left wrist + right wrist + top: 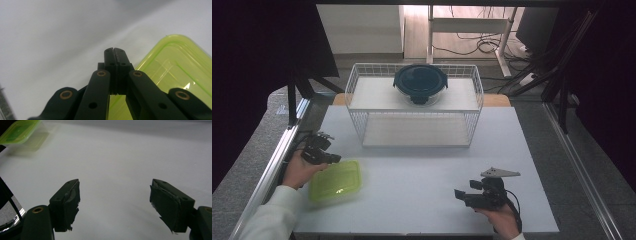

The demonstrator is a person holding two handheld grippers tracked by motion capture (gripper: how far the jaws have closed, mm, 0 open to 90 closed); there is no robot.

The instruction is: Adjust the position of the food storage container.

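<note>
Looking down from the high view, the green container lies near the white table's left front edge, the left gripper just beside its far corner; the right gripper sits well apart, with bare tabletop between. A wire basket holding a dark lidded bowl stands behind. Left gripper view: jaws pressed together, empty — the container is cut off at right. Right gripper view: 2 jaws spread wide over bare table, container blurred far off.
</note>
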